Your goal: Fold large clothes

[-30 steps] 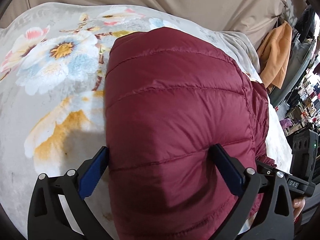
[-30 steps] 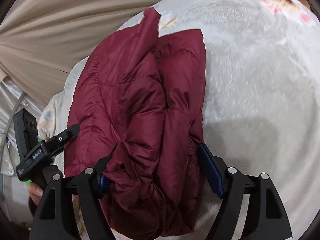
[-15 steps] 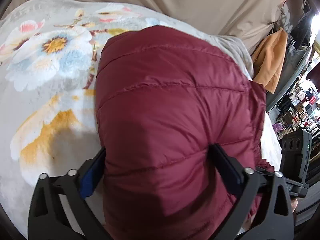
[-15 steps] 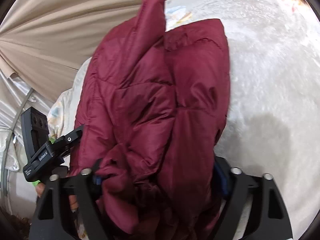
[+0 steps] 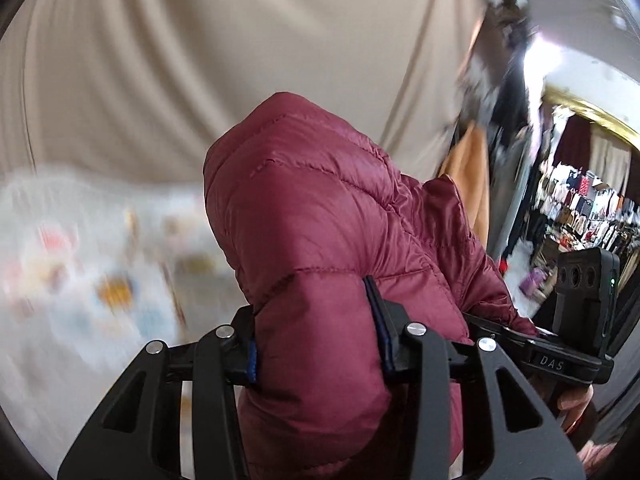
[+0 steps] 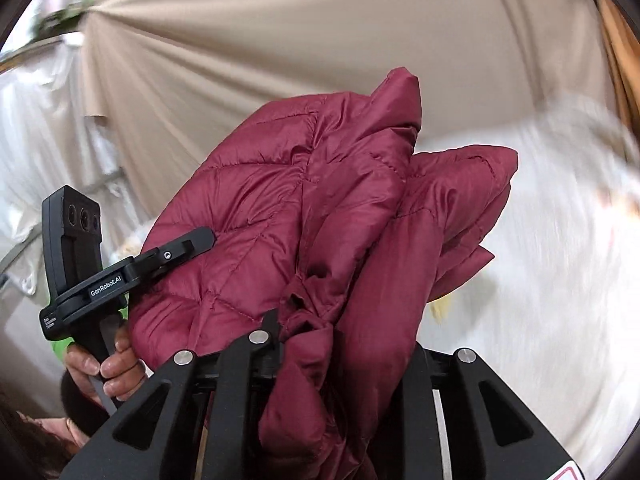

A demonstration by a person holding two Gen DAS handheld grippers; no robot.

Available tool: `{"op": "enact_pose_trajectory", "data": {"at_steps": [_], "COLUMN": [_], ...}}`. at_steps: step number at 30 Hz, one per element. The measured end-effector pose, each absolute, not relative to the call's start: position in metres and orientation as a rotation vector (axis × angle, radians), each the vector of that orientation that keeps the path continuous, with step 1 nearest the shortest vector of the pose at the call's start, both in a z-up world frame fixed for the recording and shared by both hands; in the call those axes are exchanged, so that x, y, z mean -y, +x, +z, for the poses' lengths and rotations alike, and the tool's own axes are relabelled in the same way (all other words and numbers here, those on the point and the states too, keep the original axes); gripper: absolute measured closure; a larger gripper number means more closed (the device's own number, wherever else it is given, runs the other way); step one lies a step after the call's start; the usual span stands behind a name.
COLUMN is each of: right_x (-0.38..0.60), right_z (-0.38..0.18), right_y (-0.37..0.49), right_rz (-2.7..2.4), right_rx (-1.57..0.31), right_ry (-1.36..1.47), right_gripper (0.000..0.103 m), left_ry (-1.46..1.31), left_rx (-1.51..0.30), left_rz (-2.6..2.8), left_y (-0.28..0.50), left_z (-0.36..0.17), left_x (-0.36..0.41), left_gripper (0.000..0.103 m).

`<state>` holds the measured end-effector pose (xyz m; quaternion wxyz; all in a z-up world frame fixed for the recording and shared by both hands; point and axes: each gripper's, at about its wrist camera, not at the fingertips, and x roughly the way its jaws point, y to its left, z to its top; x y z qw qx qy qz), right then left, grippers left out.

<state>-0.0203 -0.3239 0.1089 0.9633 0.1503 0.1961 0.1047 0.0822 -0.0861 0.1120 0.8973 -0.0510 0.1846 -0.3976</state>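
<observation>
Both grippers, left [image 5: 316, 344] and right [image 6: 344, 344], are clenched on the jacket [image 5: 320, 216], which rises up-frame from each, lifted off the bed [image 6: 552, 240] at right.

The maroon quilted puffer jacket [image 5: 320, 240], folded into a thick bundle of glossy, stitched panels, is hanging raised above the blurred pale floral blanket [image 5: 100, 272], its creased layers and one sleeve end bunching and standing upward in the right wrist view [image 6: 340, 208].
</observation>
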Motion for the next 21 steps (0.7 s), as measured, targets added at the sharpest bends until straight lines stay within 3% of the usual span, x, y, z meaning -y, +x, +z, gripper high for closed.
{"op": "enact_pose_trajectory", "data": {"at_steps": [4,9,13,18,19,20,21], "right_x": [0.304,0.282,0.263,0.245,0.243,0.245,0.251], "right_z": [0.154,0.154,0.101,-0.009,-0.03,-0.049,-0.063], "right_y": [0.005,0.086,0.173,0.265,0.271,0.274,0.27], "right_rz": [0.293,0.378,0.392,0.328,0.306,0.281,0.304], "right_rx": [-0.272,-0.275,-0.398,-0.666,-0.715,-0.735,-0.722], "right_ry": [0.249,0.289,0.35,0.401,0.407,0.417,0.456], "right_gripper": [0.081,0.079,0.079,0.078,0.075,0.065,0.057], "left_ry": [-0.092,-0.111,-0.151,-0.157,-0.157,-0.168,-0.201], "left_rx": [-0.189,-0.179,-0.284,-0.51,-0.591,-0.607,-0.587], "left_rz": [-0.769,-0.693,-0.611,-0.501,-0.463,-0.441,-0.451], "left_y": [0.079,0.131,0.21,0.304,0.322,0.329,0.33], "left_z": [0.161,0.161,0.109,0.006,-0.024,-0.041,-0.051], "left_x": [0.053,0.02,0.002,-0.002,-0.002,-0.005,-0.012], "left_gripper": [0.06,0.057,0.057,0.057,0.048,0.04,0.038]}}
